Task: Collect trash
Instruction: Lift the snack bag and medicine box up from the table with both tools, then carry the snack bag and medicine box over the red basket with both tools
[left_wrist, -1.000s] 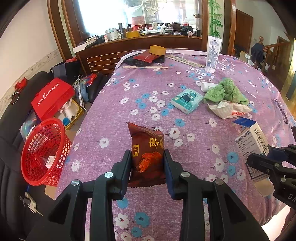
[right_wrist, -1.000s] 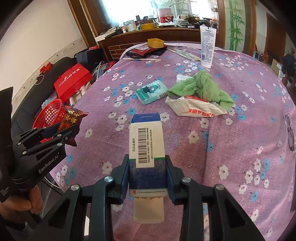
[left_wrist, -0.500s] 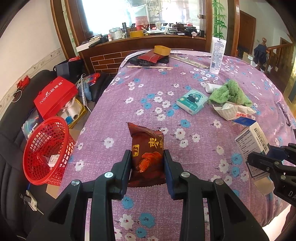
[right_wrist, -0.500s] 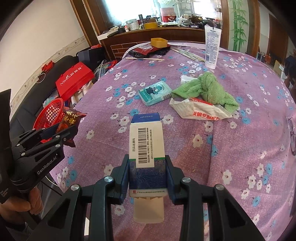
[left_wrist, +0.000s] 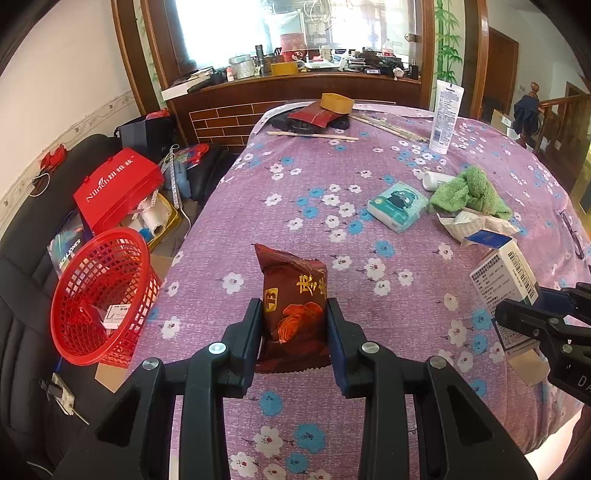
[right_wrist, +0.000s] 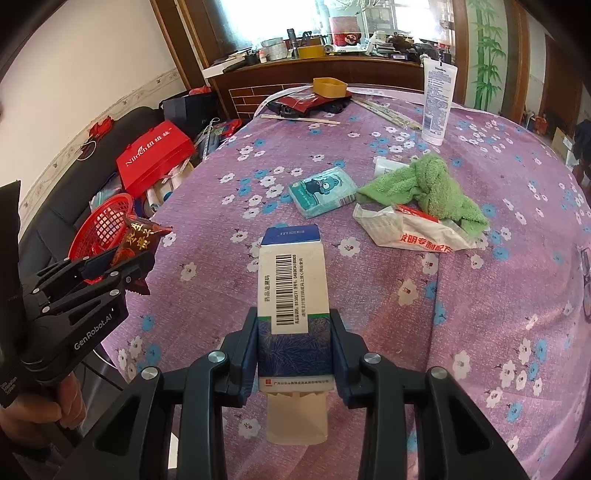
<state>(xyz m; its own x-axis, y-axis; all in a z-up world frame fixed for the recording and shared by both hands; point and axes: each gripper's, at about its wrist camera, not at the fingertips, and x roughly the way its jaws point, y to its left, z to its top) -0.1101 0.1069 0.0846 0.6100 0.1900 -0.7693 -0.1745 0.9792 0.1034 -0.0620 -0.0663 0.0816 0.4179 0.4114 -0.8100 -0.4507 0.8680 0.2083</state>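
Little has changed in the last second: both of my grips look exactly as they did, and only the view has drifted slightly, so the red mesh basket (left_wrist: 99, 299) now sits a bit lower and nearer in the left wrist view. I read that as a carry just getting under way rather than any new grasp.

My left gripper (left_wrist: 294, 325) is clamped on the dark red snack packet (left_wrist: 293, 299), pads pressed against both its sides, packet standing upright between them. My right gripper (right_wrist: 294, 345) is clamped on the white and blue medicine box (right_wrist: 293, 295), barcode face up, its opened flap hanging out below the jaws.

Taking the basket as my landmark: it stands on the floor beside the purple flowered tablecloth (left_wrist: 332, 177), off the table's left edge. The packet is held above the cloth, to the right of the basket and near it. The box is farther right again, well apart from the basket. Something white already lies inside the basket.

So both pieces are secured and neither is dropped yet. I judge the left load goes in first. Across the cloth, farthest from the basket, a crumpled white wrapper (right_wrist: 413, 232) still waits beside the green towel (right_wrist: 424, 188).
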